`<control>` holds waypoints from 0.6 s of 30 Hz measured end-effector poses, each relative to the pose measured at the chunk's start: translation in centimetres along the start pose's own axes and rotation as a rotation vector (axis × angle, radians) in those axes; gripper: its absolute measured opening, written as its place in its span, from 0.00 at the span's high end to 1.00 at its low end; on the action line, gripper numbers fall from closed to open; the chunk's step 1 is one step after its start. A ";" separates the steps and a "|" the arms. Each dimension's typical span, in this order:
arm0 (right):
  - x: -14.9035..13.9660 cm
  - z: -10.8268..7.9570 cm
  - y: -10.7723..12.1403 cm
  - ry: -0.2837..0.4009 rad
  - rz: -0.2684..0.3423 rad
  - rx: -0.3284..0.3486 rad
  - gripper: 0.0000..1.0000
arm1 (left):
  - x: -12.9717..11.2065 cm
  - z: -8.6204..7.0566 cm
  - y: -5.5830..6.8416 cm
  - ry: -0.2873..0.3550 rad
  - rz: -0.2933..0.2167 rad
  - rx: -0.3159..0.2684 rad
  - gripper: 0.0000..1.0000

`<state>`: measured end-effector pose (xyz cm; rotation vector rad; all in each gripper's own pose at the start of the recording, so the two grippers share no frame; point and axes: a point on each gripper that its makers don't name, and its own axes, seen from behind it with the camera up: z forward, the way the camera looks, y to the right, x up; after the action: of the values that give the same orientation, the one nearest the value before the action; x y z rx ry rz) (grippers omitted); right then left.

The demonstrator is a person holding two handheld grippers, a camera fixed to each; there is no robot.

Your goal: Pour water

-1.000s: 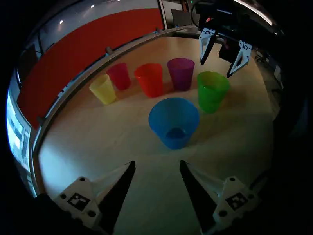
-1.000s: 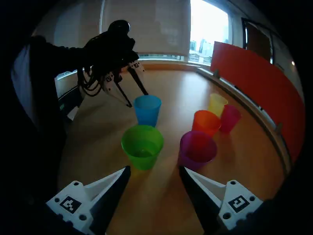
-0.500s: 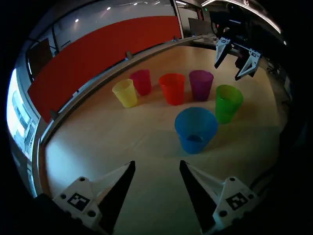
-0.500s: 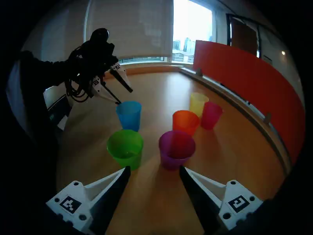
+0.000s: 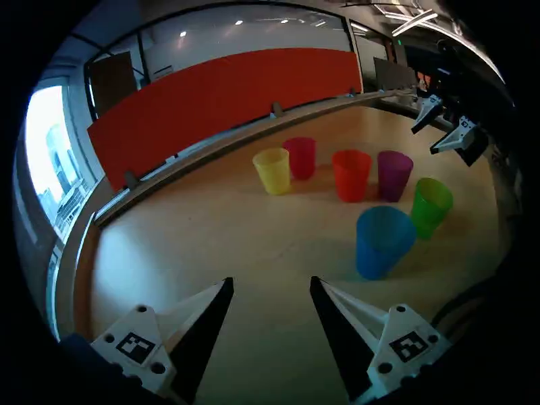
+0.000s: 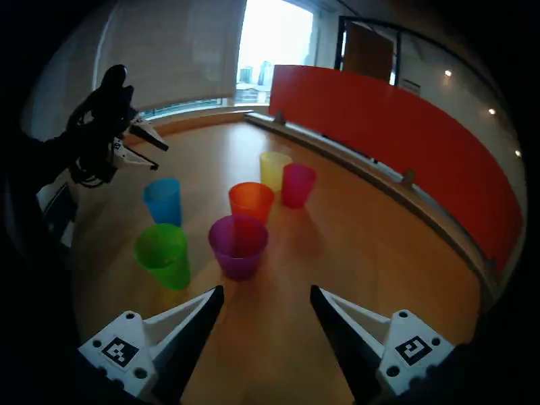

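I hold both grippers above the wooden table [image 5: 202, 229], and neither one has anything in it. My left gripper [image 5: 268, 297] has its fingers spread apart with bare tabletop between them. My right gripper [image 6: 265, 304] is spread the same way, gripping nothing.

Six plastic cups stand upright in a loose cluster on the table. In the left gripper view the blue cup [image 5: 383, 241] is nearest, off to the right of my fingers, with the green cup [image 5: 430, 206] just beyond it. Behind them the purple cup [image 5: 394, 175] and the orange cup [image 5: 351, 175] stand side by side. The pink cup [image 5: 300, 157] and the yellow cup [image 5: 272, 170] are close together, nearest the red partition wall [image 5: 223, 94] along the table's far edge.

In the right gripper view the purple cup is closest ahead of my fingers, with the green cup to its left. My left gripper hangs in the air past the blue cup, apart from it. I cannot tell whether any cup holds water.
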<state>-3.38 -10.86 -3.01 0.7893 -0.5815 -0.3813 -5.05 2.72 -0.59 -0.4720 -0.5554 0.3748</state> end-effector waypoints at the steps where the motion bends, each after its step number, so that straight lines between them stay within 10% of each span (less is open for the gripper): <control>1: 0.0 -0.2 0.5 0.004 0.012 -0.025 0.01 | 0.2 -0.1 -0.4 0.009 -0.010 0.015 0.16; 18: 2.5 -4.1 4.6 0.218 0.177 -0.299 0.01 | 3.6 -1.8 -3.4 0.224 -0.159 0.173 0.16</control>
<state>1.59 -6.88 -0.98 0.4795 -0.3748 -0.2086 -0.41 0.97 1.28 -0.2954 -0.3367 0.2119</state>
